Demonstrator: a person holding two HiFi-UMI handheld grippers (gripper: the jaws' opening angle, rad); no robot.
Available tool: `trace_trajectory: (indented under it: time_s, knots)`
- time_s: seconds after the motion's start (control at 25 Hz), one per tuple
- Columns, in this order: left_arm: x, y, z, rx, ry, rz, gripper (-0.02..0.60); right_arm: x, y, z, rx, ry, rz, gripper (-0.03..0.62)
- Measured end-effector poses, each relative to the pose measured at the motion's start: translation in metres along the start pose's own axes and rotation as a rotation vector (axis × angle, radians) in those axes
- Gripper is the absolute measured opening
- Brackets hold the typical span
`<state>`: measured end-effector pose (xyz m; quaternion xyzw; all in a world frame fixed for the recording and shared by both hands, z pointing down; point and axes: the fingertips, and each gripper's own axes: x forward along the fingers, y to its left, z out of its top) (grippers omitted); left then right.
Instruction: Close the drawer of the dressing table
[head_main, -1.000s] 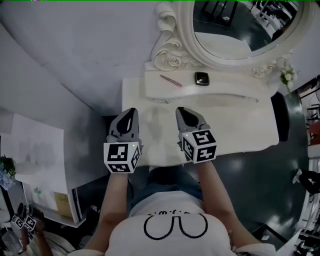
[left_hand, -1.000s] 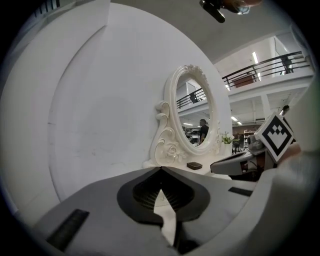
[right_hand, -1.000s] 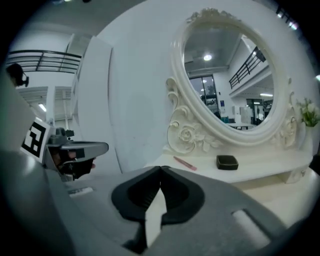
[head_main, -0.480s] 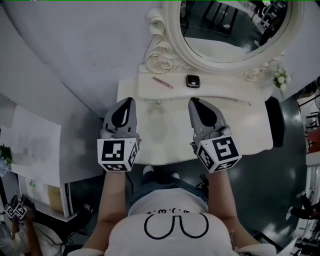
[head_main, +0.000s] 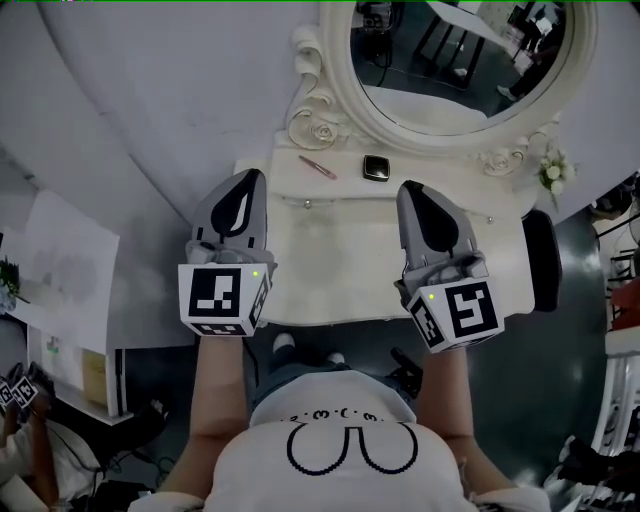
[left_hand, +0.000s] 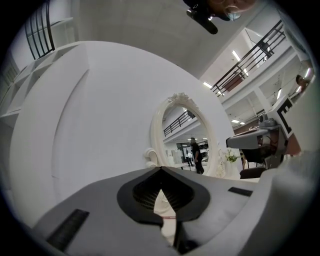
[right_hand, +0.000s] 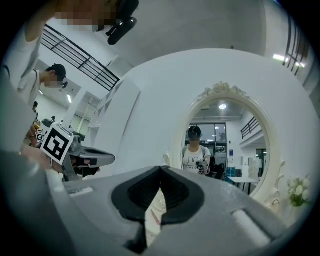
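The white dressing table (head_main: 330, 270) stands against the wall under an oval mirror (head_main: 455, 60). Its low raised shelf has a drawer front (head_main: 395, 212) with two small knobs, and this front looks flush with the shelf. My left gripper (head_main: 252, 178) is held over the table's left end and my right gripper (head_main: 412, 188) over its right half. Both are shut with nothing in them and both hang clear above the top. In the gripper views the left gripper (left_hand: 161, 168) and the right gripper (right_hand: 161, 167) point level at the mirror, tips together.
A pink pen (head_main: 317, 167) and a small dark case (head_main: 375, 168) lie on the shelf. White flowers (head_main: 551, 170) stand at the mirror's right foot. A dark seat (head_main: 540, 262) sits beside the table's right end. A low white cabinet (head_main: 70, 330) stands to the left.
Both grippers have risen and moved apart, still shut, and now look larger in the head view. The table and mirror have shifted slightly in the picture.
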<state>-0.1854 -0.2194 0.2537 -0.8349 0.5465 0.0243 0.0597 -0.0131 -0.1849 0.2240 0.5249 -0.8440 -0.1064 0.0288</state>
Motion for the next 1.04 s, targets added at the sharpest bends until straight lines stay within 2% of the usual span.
trace_trajectory:
  time_s: [0.48,1.04]
  knots:
    - [-0.002,-0.009,0.019,0.017,-0.033,0.003,-0.002,-0.010,-0.008,0.008,-0.019,-0.020,-0.013,-0.002]
    - [0.003,-0.015,0.014,0.023,-0.032,-0.026,-0.002,-0.011,-0.009,-0.002,-0.007,-0.008,-0.019,-0.002]
